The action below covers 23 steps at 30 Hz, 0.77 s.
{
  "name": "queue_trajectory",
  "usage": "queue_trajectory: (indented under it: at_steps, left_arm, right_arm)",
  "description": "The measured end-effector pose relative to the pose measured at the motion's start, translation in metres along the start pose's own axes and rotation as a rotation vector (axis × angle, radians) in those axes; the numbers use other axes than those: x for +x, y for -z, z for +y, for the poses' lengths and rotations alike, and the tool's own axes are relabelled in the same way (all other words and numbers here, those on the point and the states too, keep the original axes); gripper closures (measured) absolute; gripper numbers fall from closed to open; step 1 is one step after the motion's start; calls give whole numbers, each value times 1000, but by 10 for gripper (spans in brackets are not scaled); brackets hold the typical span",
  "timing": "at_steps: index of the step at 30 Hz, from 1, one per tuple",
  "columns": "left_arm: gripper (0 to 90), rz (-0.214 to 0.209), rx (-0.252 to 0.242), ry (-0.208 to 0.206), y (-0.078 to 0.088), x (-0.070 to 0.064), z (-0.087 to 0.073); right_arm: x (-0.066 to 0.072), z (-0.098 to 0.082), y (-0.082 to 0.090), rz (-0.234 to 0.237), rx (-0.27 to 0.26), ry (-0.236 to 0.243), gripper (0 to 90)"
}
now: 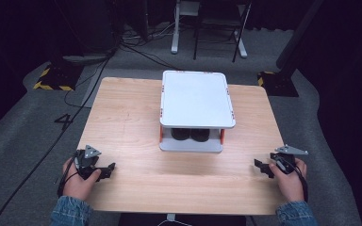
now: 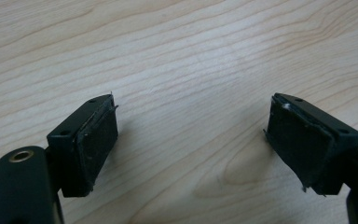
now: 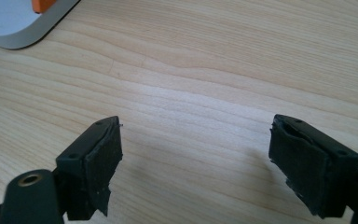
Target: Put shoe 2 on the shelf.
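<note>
The upper shelf of the white rack (image 1: 197, 100) is hiding most of two dark round things (image 1: 191, 134) beneath it; what they are is staying unclear

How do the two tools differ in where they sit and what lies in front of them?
The left tool sits over the table's near left edge, the right tool over its near right edge. The left tool points right, the right tool points left, toward each other. The right gripper view catches a corner of the white two-tier rack; the left gripper view has bare wood ahead. Both are open, holding nothing.
</note>
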<state>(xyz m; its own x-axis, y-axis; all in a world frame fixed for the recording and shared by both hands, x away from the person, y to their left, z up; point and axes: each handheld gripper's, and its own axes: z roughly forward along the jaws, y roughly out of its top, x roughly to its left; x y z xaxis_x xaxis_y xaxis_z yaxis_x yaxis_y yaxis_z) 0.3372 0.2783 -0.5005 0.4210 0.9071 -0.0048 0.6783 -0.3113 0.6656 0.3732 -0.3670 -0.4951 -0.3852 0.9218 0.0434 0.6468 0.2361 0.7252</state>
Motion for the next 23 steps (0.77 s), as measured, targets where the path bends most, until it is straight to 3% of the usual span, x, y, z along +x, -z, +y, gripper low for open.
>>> queue_trajectory:
  at_steps: [2,5,9,13,17,23]
  left_arm:
    - [169,-17,-8,-1,-2,-1,1]
    - [143,-15,-36,-1,-6,-1,0]
    - [140,-14,-35,2,-6,-2,0]
    - [116,-13,-28,9,-8,-2,2]
    - [20,5,-6,33,-13,-6,6]
    - [18,5,-6,34,-13,-6,6]
  right_arm:
    - [2,-1,-4,-4,-1,10,158]
    - [5,-4,-10,-46,-18,22,143]
    - [5,-3,-11,-43,-12,25,119]
    - [5,1,-17,-57,12,18,16]
    - [4,2,-18,-52,19,23,2]
    - [4,2,-18,-52,19,22,1]
